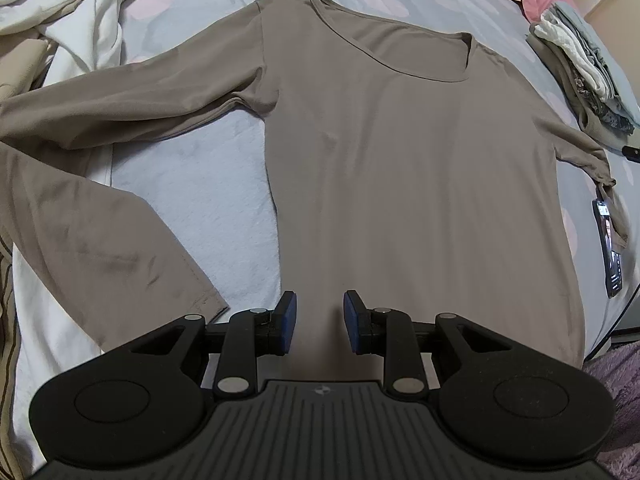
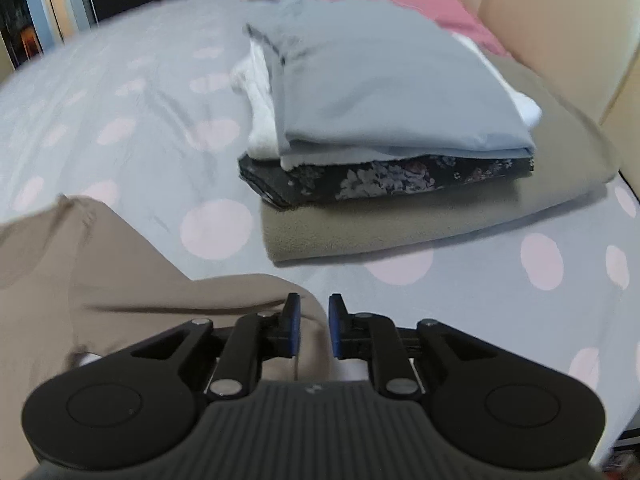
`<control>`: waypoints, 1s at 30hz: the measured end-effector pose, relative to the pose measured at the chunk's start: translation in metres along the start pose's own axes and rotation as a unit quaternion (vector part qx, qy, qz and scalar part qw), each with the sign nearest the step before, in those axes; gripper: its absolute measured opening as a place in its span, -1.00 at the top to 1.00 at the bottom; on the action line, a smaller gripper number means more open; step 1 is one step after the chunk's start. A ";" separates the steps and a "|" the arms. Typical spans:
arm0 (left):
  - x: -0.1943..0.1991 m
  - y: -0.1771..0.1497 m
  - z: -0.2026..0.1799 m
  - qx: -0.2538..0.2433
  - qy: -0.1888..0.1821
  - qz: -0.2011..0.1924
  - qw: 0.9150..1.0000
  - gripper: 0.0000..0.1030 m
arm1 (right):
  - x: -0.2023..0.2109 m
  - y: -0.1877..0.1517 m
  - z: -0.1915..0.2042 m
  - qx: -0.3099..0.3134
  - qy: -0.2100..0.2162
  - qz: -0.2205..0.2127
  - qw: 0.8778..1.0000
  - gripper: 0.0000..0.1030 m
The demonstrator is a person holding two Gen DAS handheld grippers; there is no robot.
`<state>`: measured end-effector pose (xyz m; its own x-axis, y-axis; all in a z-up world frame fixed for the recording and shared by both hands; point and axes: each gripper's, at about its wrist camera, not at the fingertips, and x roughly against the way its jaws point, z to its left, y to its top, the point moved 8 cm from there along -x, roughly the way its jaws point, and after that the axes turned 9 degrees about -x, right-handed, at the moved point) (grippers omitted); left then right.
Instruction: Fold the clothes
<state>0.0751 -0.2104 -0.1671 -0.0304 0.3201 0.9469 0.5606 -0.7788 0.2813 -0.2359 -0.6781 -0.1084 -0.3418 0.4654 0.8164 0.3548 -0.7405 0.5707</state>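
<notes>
Taupe long-sleeved shirt (image 1: 400,168) lies spread flat on the bed sheet (image 1: 200,184), a grey sheet with pale pink dots. Its hem is nearest to the left gripper (image 1: 320,322) and its wide neckline is at the far end, so the long axis of the body runs straight away from that gripper. One sleeve reaches out to the left and bends back, the cuff (image 1: 200,300) ending just beside the left gripper; the other sleeve goes to the right edge of the bed, near a phone (image 1: 610,252).

The left gripper hovers low over the hem, pointing forward along the shirt, its blue pads (image 1: 289,318) apart with cloth visible between them but not pinched. The right gripper (image 2: 314,328) is at the other sleeve, also low and level, aimed toward a stack of folded clothes (image 2: 384,120). Its jaws stand parted too, and a fold of the taupe fabric (image 2: 120,280) lies between and under them (whether the pads touch it, I cannot tell, since this view is blurred).

The folded stack sits well apart from the shirt body. A heap of white clothes (image 1: 80,8) lies at the far left.
</notes>
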 end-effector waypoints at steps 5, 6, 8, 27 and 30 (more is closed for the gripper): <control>-0.002 0.002 -0.001 0.000 0.000 0.001 1.000 0.54 | -0.004 -0.023 -0.013 -0.007 -0.083 -0.107 0.991 0.65; -0.002 0.002 -0.001 0.000 -0.001 0.000 1.000 0.54 | -0.009 -0.028 -0.017 -0.002 -0.113 -0.122 0.986 0.78; -0.001 0.002 -0.002 0.000 -0.002 -0.001 1.000 0.54 | -0.018 -0.037 -0.023 0.001 -0.142 -0.143 0.980 0.80; -0.018 0.005 -0.004 -0.009 0.008 0.016 1.000 0.54 | -0.026 -0.035 -0.077 -0.075 -0.206 -0.198 0.956 0.79; -0.019 0.005 -0.004 -0.009 0.009 0.018 1.000 0.54 | -0.022 -0.025 -0.084 -0.078 -0.209 -0.211 0.952 0.78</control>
<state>0.0750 -0.2224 -0.1831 -0.0249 0.2826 0.9589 0.5463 -0.7994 0.2498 -0.3105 -0.7103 -0.1479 -0.0372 0.8659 0.4988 0.1187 -0.4918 0.8626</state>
